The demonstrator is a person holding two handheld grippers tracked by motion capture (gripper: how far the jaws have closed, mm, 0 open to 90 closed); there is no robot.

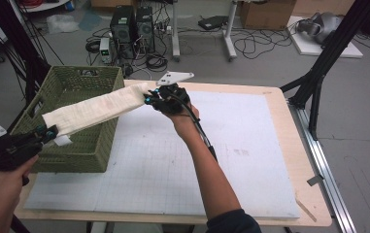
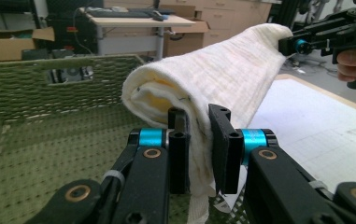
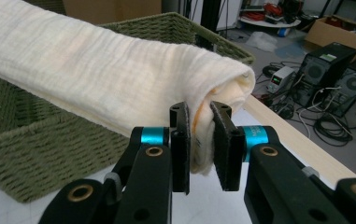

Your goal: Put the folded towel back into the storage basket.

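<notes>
I see the table (image 1: 279,145) with the green woven basket (image 1: 83,145) at its left edge. Folded cream towel (image 1: 95,109) is stretched in the air over the basket's front right corner. Left gripper (image 1: 51,132) clamps its near end, right gripper (image 1: 149,98) clamps the far end.

A lab: computer towers (image 1: 133,26) and tangled cables (image 1: 255,44) on the floor, cardboard boxes (image 1: 266,13), black rig frames (image 1: 332,48).

Even, bright indoor light, soft shadows, no glare; high view slightly soft, bg blurred in gripper views.
</notes>
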